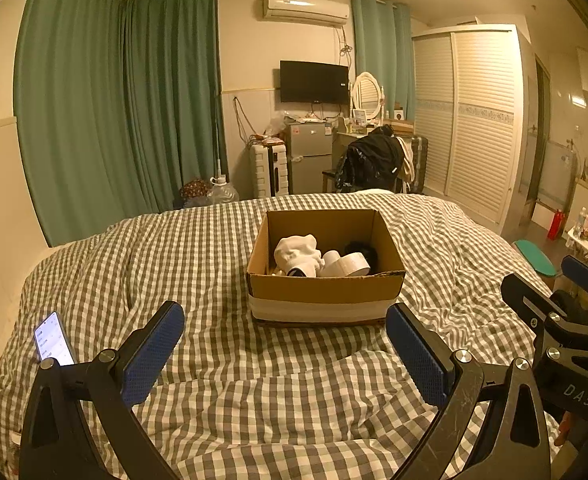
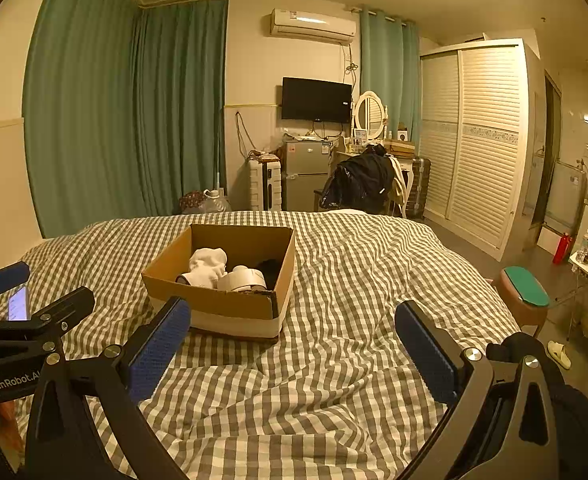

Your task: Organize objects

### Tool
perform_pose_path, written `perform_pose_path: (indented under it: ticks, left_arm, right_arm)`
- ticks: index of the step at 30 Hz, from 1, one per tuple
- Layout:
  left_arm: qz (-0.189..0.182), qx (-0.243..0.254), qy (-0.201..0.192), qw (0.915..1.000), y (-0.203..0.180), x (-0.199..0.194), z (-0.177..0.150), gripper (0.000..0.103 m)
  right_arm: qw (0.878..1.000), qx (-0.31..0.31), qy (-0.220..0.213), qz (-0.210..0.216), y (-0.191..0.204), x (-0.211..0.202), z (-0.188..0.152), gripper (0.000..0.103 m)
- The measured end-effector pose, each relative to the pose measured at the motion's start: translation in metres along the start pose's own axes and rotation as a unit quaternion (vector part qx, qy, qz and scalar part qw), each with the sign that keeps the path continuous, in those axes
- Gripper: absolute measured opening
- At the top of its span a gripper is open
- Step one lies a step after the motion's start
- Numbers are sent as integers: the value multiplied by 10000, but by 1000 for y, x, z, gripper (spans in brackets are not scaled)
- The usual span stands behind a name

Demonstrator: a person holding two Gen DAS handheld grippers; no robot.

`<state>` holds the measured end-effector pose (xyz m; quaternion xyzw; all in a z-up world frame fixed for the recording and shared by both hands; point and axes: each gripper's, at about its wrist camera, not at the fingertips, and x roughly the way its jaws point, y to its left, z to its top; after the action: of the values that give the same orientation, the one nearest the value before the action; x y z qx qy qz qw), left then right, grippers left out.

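Observation:
An open cardboard box (image 1: 326,290) (image 2: 213,304) rests on the checkered bed cover. Inside lie a white sock (image 1: 296,252) (image 2: 207,266), a roll of white tape (image 1: 348,265) (image 2: 241,279) and a dark item (image 1: 360,249) (image 2: 270,270). My left gripper (image 1: 285,328) hovers open just in front of the box, nothing between its blue pads. My right gripper (image 2: 292,326) is open too, to the right of the box's near corner and empty. Each gripper shows at the edge of the other's view: the right gripper (image 1: 554,292) and the left gripper (image 2: 33,292).
A lit phone (image 1: 53,340) (image 2: 17,304) lies on the cover at the left. The bed cover (image 1: 221,360) (image 2: 354,320) is rumpled. Beyond the bed stand a fridge (image 1: 309,158), a chair with dark clothes (image 1: 372,162) and a wardrobe (image 1: 478,120). A stool (image 2: 524,296) sits right of the bed.

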<state>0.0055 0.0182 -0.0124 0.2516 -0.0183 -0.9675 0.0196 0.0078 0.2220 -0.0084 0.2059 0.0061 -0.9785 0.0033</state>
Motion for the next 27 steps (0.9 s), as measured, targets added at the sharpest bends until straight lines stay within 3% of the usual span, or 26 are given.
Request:
perform_pose_path:
  ticks: [27]
  left_arm:
    - [111, 131, -57, 9998, -4, -5, 1, 103]
  right_arm:
    - [10000, 20, 57, -20, 3, 2, -3, 102]
